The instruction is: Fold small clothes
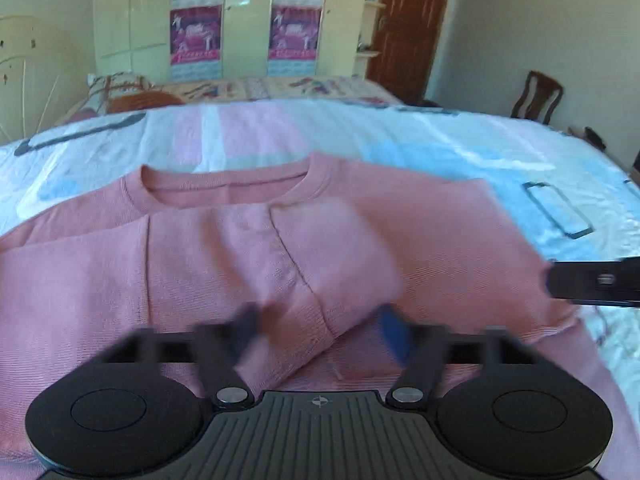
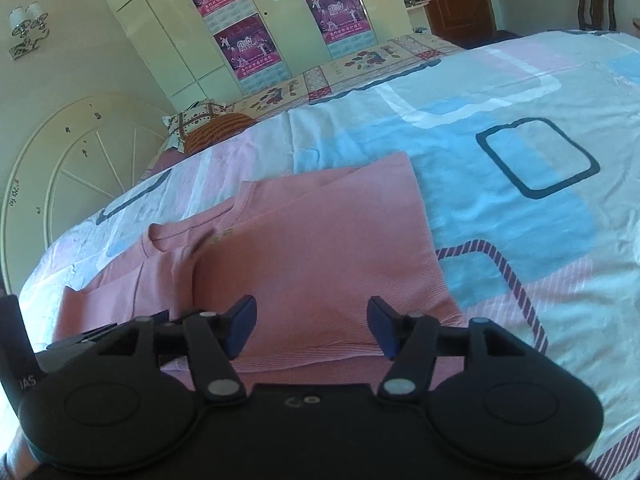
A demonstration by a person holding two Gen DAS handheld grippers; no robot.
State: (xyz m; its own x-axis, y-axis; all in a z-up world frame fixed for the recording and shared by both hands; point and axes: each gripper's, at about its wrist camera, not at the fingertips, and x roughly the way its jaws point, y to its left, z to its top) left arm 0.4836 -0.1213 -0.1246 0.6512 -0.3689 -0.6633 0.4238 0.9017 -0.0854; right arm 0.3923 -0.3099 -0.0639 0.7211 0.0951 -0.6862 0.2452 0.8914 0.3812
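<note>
Sweater: the pink sweater (image 1: 248,256) lies flat on the bed cover (image 1: 460,148), collar on the far side, hem on my near side.
Sleeves: both look folded in over the body; one sleeve cuff (image 1: 320,320) lies across the middle, just in front of my left fingers.
Right side of it: in the right wrist view the right edge of the sweater (image 2: 340,256) is straight and neat, so I judge the side folds are done.
Left gripper: my left gripper (image 1: 320,332) stands wide, blurred, with the cuff lying between the pads but not pressed; I hold nothing.
Right gripper: my right gripper (image 2: 312,328) is open about half-way above the near hem, the pads not touching the cloth, as far as I can see.
Step in hand: I think this is the moment after the sleeves are laid in, before the last fold.
Next move: I judge that both grippers must go down to the near hem, one at each corner, pinch all layers together, and bring the hem up to the collar.
Care: the loose cuff can slide out when the hem is lifted, so the grip must be low and even.
Around: a pillow (image 2: 200,120) and a wardrobe (image 2: 248,24) stand far behind the bed.
</note>
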